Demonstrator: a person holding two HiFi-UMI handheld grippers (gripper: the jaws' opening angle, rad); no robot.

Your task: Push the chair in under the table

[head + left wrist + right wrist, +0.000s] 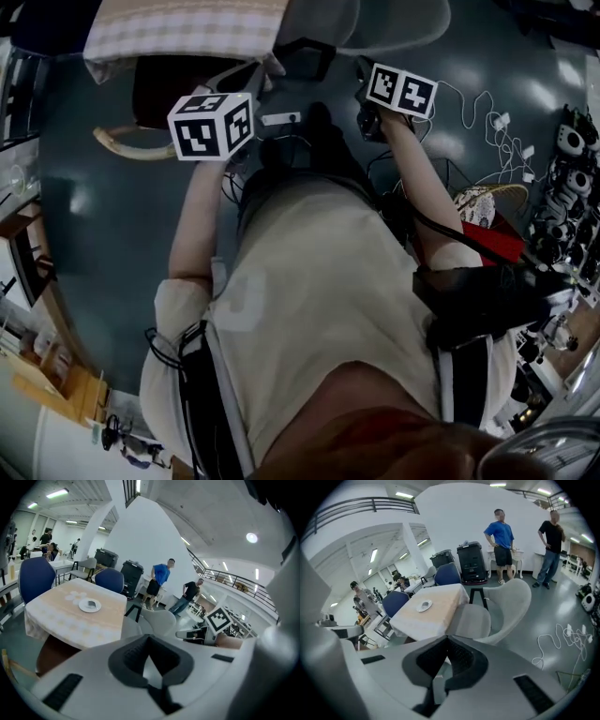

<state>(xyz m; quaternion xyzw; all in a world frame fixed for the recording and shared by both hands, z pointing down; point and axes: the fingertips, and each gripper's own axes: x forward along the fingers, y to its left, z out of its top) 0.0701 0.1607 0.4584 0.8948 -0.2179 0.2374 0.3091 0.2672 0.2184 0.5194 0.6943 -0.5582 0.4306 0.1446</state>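
The grey shell chair point(501, 606) stands at the near corner of the table point(433, 609), which wears a pale checked cloth and carries a small plate point(424, 605). In the left gripper view the chair point(159, 620) sits right of the table point(70, 613). From the head view the chair point(375, 23) and table point(187, 33) lie at the top edge. My left gripper point(149, 637) is shut and empty, its marker cube point(211, 127) held before the table. My right gripper point(447, 639) is also shut and empty, its cube point(401, 91) short of the chair. Neither gripper touches the chair.
Blue chairs point(35, 578) stand round the table's far side. Two people point(502, 543) stand by black cabinets point(471, 563) beyond it. White cables point(497, 131) trail over the dark floor at the right, near a cluttered bench point(567, 159).
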